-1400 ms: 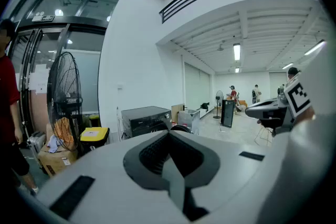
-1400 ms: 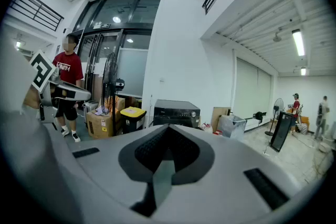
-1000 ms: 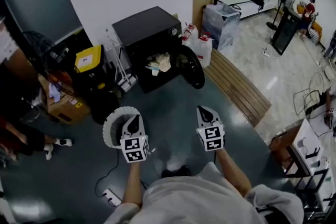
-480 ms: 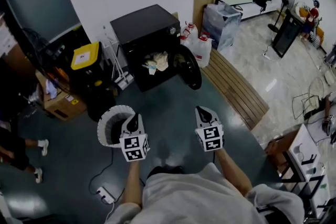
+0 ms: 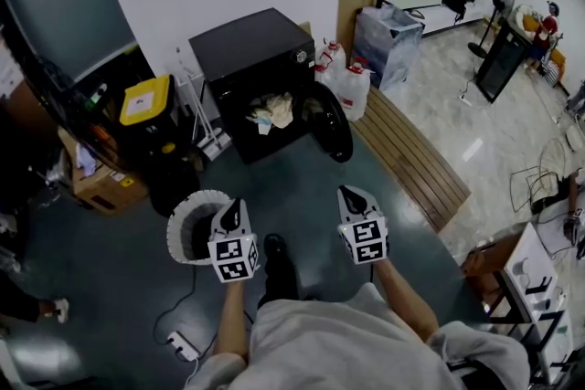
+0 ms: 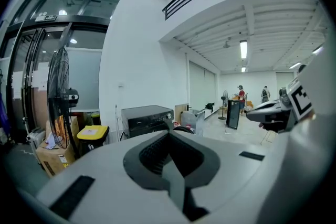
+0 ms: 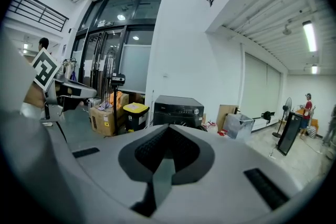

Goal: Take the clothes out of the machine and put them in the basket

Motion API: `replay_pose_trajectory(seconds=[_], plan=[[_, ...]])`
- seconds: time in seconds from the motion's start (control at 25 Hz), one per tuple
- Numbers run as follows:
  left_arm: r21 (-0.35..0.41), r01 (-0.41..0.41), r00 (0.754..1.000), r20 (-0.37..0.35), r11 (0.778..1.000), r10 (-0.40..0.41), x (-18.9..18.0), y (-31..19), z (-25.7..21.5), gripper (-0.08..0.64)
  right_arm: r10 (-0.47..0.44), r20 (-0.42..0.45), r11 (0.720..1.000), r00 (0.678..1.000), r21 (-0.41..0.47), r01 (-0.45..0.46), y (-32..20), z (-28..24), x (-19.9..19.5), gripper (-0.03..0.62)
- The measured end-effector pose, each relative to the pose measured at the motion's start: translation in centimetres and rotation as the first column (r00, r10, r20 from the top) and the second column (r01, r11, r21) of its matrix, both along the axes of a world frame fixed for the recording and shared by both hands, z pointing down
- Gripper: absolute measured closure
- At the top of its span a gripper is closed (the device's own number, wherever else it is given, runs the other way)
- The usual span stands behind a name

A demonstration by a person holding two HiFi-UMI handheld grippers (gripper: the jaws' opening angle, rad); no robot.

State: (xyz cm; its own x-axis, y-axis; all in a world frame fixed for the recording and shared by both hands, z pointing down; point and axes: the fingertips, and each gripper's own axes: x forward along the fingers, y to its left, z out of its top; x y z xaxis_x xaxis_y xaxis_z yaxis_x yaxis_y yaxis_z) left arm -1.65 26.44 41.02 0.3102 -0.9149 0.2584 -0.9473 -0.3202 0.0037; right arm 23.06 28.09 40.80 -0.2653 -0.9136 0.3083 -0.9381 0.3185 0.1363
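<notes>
Head view: the black front-loading machine [image 5: 259,73] stands against the white wall, and its round door [image 5: 335,125] is swung out to the right, its edge standing over the dark green floor [image 5: 297,183]. Pale clothes [image 5: 272,110] are bunched in the open mouth, spilling to its lip. The white laundry basket [image 5: 179,224] sits on the floor well short of the machine, its rim just beside the left gripper [image 5: 237,206]. The right gripper [image 5: 349,194] is level with it, apart to the right. Both point toward the machine.

Left gripper view: the jaws are clenched together with nothing between them. The same goes for the right gripper view.

Between the jaws and the machine the floor lies open. That lane is bounded on the right by a slatted wooden platform [image 5: 411,155] and on the left by a yellow-lidded bin [image 5: 148,100]. One shoe [image 5: 274,253] is planted between the two grippers. A power strip [image 5: 183,344] lies behind the basket, its cable curling on the floor near the basket.
</notes>
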Motion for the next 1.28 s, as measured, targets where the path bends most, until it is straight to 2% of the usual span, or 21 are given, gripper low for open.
replay_pose_trajectory(seconds=[0.36, 0.84, 1.28], plan=[[-0.009, -0.013, 1.0, -0.018, 1.0, 0.012, -0.9, -8.8, 1.7, 0.543, 0.002, 0.009, 1.0, 1.0, -0.009, -0.002, -8.3, 1.1, -1.3, 0.571], [0.004, -0.069, 0.997, -0.022, 0.998, 0.069, -2.8, -27.3, 0.3, 0.543, 0.033, -0.017, 0.999, 0.999, 0.0, -0.033, -25.5, -0.2, -3.9, 0.571], [0.061, -0.099, 0.995, 0.0, 0.993, 0.099, -5.4, -43.2, -2.6, 0.543, 0.049, -0.037, 0.996, 0.998, 0.072, -0.047, -40.7, -2.9, -6.7, 0.571]])
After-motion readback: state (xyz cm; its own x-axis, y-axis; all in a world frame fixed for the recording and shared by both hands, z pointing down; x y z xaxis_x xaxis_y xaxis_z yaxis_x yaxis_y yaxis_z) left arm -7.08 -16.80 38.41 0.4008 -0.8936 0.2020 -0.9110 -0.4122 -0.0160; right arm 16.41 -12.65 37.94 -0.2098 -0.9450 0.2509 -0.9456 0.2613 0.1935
